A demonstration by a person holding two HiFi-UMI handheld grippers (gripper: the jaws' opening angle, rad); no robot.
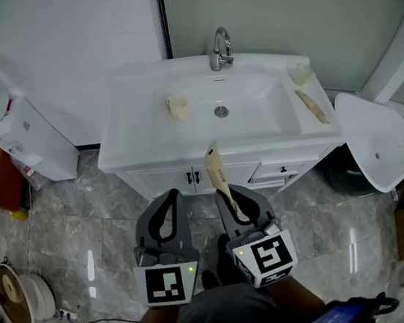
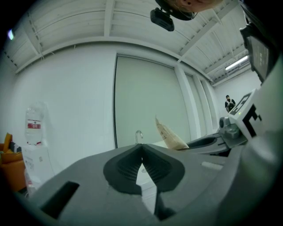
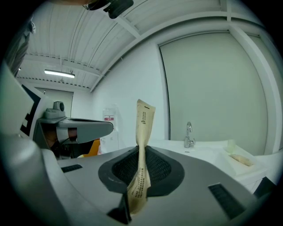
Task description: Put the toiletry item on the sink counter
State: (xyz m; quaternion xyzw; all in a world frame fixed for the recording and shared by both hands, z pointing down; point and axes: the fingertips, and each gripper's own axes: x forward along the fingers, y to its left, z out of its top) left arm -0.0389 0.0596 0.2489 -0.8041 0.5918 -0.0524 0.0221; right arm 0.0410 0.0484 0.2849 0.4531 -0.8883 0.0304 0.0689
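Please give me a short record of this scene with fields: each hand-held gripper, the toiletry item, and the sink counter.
Right hand-held gripper: shut on the tan packet, which stands upright between the jaws
Left hand-held gripper: shut, holds nothing
Sink counter: ahead of both grippers; tan packet not yet on it
Basin: a small cup
Right side of counter: a second packet, lying flat
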